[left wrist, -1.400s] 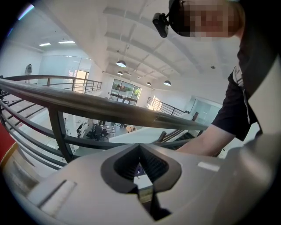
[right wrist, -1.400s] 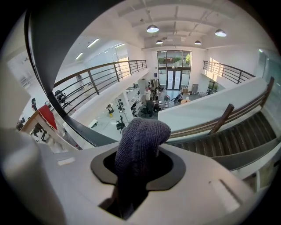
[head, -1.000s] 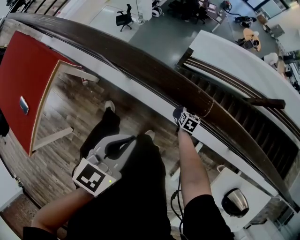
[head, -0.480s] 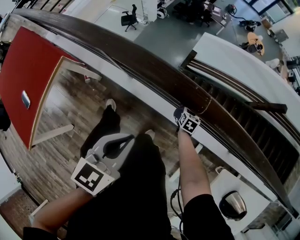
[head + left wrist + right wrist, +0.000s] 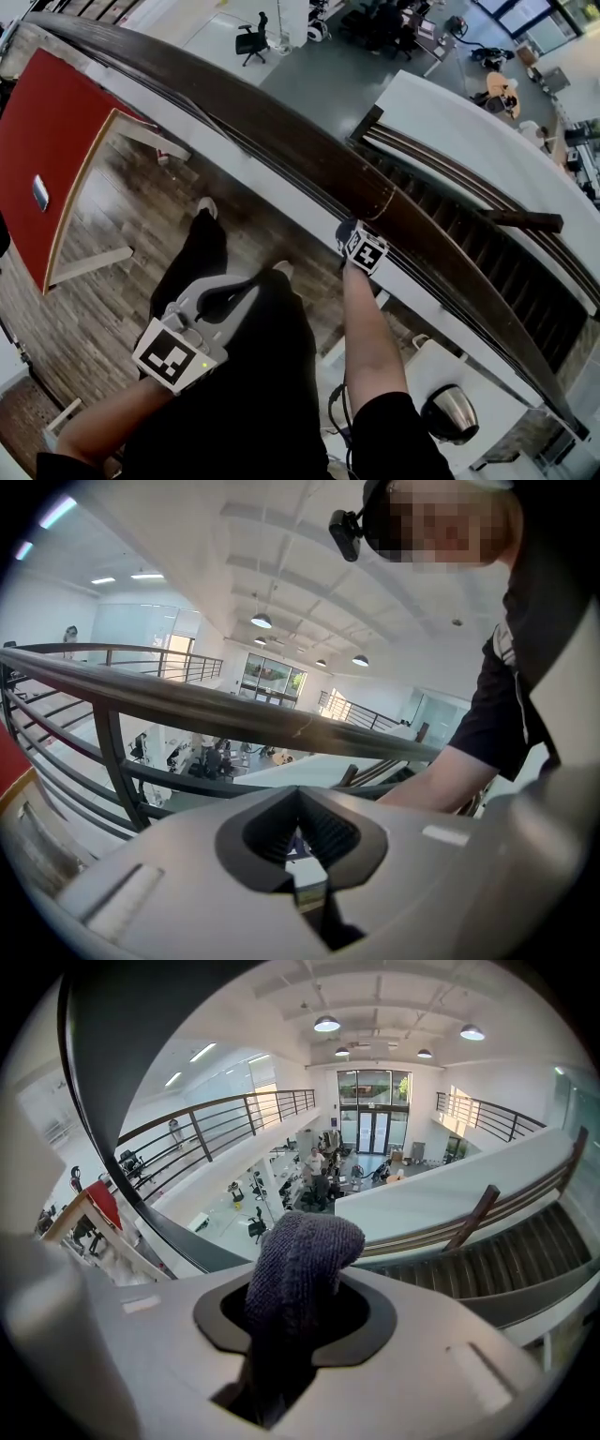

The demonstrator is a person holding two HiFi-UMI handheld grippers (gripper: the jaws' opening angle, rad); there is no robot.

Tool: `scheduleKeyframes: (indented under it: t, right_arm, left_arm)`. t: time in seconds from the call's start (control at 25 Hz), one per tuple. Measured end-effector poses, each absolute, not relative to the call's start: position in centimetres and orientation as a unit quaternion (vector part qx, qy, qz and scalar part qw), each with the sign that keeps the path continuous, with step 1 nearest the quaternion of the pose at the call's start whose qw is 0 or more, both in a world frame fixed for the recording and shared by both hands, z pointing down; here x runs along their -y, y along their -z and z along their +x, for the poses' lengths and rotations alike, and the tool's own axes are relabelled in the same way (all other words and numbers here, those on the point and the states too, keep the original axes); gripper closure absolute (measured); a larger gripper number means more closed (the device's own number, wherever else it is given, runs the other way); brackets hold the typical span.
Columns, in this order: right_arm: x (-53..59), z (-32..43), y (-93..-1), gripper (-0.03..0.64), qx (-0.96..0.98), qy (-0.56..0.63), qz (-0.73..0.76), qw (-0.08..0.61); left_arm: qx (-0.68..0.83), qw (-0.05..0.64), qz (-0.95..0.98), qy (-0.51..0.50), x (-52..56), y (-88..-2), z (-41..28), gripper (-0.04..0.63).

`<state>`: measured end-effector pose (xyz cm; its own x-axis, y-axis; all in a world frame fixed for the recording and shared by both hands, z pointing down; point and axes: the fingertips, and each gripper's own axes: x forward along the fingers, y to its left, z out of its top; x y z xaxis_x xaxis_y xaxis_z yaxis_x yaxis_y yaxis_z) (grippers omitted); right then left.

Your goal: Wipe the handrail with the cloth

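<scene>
A dark wooden handrail runs diagonally from the upper left to the lower right of the head view. My right gripper sits right against its near underside, shut on a grey knitted cloth that bulges out of the jaws. In the right gripper view the handrail is a dark band close by at the left. My left gripper hangs low, away from the rail, over the person's dark trousers. Its jaws are shut with nothing between them, and the handrail crosses above the left gripper.
A red table stands at the left. A white table with a metal kettle stands at the lower right. Beyond the rail there is a staircase and a drop to a lower floor with office chairs.
The head view has shifted a little, so both grippers sit slightly further left in it. The right gripper stays against the rail with the cloth. The left gripper is lower.
</scene>
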<state>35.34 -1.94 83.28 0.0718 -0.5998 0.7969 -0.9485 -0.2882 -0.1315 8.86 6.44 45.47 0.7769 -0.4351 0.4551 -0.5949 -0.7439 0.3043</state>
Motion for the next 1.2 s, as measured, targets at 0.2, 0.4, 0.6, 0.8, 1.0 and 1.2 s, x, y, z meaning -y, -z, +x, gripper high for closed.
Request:
scheduleKeyframes:
  t: [0.2, 0.4, 0.6, 0.8, 1.0, 1.2]
  right_arm:
    - [1.2, 36.4, -83.1, 0.502, 0.544, -0.393, 0.708, 0.221]
    - [1.2, 36.4, -82.9, 0.502, 0.554, -0.386, 0.706, 0.215]
    - [0.8, 37.5, -82.8, 0.502, 0.539, -0.388, 0.716, 0.215]
    - [0.0, 37.5, -83.0, 0.502, 0.520, -0.410, 0.725, 0.192]
    - [-0.7, 37.2, -81.7, 0.502, 0.519, -0.405, 0.729, 0.186]
    - [-1.6, 36.4, -79.7, 0.502, 0.520, -0.401, 0.729, 0.195]
  left_arm:
    - [0.290, 0.229, 0.912, -0.179, -6.9, -45.5, 8.7, 0.597]
    - [0.276, 0.233, 0.913, -0.190, -7.7, -45.9, 9.1, 0.597]
    - [0.276, 0.235, 0.910, -0.200, -7.8, -46.2, 8.1, 0.597]
    - [0.288, 0.238, 0.905, -0.204, -7.9, -45.7, 6.5, 0.597]
    - [0.298, 0.252, 0.900, -0.194, -7.7, -46.0, 5.0, 0.597]
    - [0.326, 0.222, 0.902, -0.177, -6.4, -45.1, 4.5, 0.597]
